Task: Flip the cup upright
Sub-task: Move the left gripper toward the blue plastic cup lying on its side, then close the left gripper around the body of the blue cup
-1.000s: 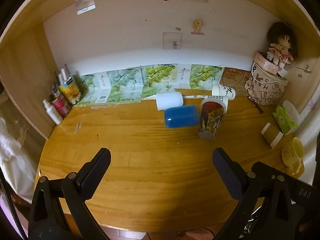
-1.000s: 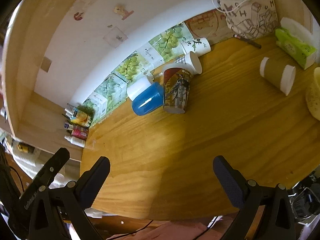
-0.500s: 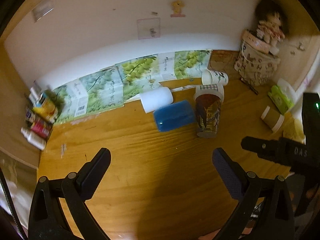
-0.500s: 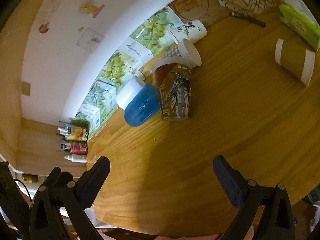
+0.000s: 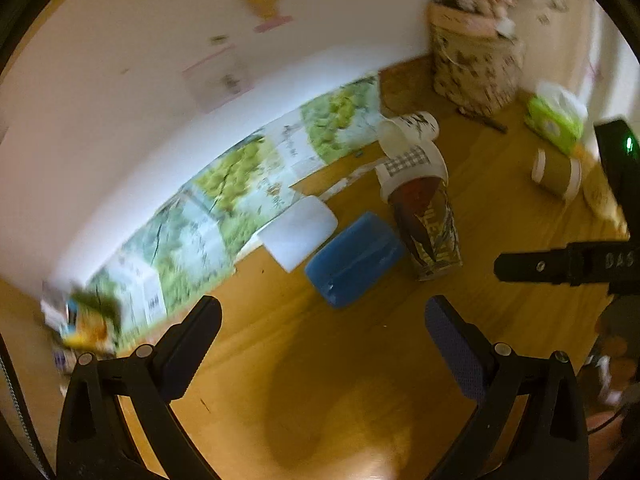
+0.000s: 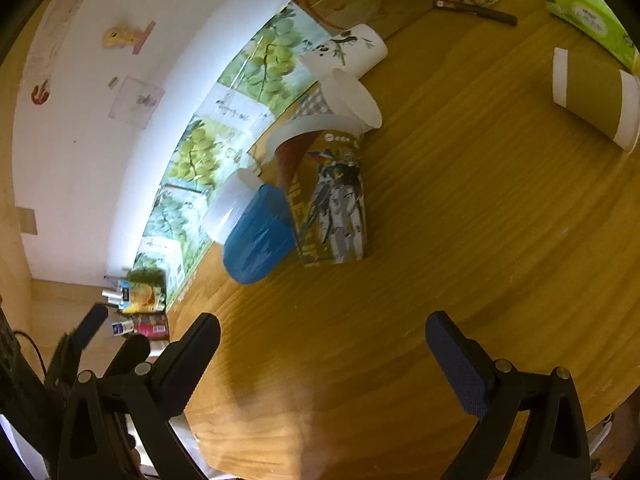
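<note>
A blue plastic cup (image 5: 354, 257) (image 6: 258, 236) lies on its side mid-desk, with a white cup (image 5: 298, 230) (image 6: 228, 210) on its side just behind it. To their right a printed paper cup (image 5: 430, 232) (image 6: 332, 196) stands upright. A checkered cup (image 5: 412, 162) (image 6: 344, 98) and a flower-print cup (image 5: 408, 128) (image 6: 348, 50) lie behind it. A brown paper cup (image 5: 556, 170) (image 6: 592, 94) lies at the right. My left gripper (image 5: 322, 340) is open, short of the blue cup. My right gripper (image 6: 322, 354) is open, nothing between its fingers.
The wooden desk (image 6: 440, 260) is backed by a white wall with leaf-print boxes (image 5: 256, 172). Bottles (image 6: 140, 308) stand at the left corner. A patterned bag (image 5: 476, 68), a pen (image 6: 476, 10) and a green tissue pack (image 6: 588, 16) sit at the right.
Both grippers have moved forward toward the cups, which now look larger. The left view has swung and tilted and is blurred; the right gripper's body now shows at its right edge.
</note>
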Available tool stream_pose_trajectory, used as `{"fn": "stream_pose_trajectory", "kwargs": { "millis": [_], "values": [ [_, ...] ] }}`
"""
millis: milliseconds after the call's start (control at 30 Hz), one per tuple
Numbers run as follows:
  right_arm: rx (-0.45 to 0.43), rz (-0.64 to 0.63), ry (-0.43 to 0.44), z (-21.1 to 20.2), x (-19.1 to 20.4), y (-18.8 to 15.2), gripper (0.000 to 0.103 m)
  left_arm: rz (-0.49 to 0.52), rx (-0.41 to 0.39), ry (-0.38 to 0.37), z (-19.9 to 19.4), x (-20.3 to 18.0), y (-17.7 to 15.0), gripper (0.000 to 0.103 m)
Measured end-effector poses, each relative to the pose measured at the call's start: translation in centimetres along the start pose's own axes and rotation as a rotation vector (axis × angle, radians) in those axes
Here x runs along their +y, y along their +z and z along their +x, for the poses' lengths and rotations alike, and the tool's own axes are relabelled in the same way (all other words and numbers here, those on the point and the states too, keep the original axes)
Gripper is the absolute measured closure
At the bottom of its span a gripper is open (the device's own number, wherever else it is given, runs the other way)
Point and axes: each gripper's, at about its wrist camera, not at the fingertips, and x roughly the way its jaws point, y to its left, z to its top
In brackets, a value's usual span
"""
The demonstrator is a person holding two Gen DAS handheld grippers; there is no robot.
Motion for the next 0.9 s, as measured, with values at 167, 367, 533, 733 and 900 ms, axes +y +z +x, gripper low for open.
{"fn": "stream_pose_trajectory", "kwargs": {
  "millis": [167,367,533,733,900],
  "values": [
    [-0.031,0.011,-0.013,0.1,-0.3,0.2,0.0,0.141,0.011,-0.017,2.1,-0.5,1.2,0.001],
    [-0.053,0.033,0.017,0.1,-0.6,0.5,0.0,0.241,0.038,-0.05,4.6,-0.9,1.9,0.001],
    [-0.092,0.011,0.035,-0.2,-0.5,0.5,0.0,0.308,0.054,-0.078,6.6,-1.4,2.3,0.001],
    [-0.131,-0.037,0.04,-0.6,-0.1,0.4,0.0,0.348,0.085,-0.128,9.0,-2.3,2.4,0.001],
    [-0.148,-0.06,0.04,-0.8,-0.1,0.3,0.0,0.373,0.117,-0.154,10.9,-3.1,2.2,0.001]
  ]
}}
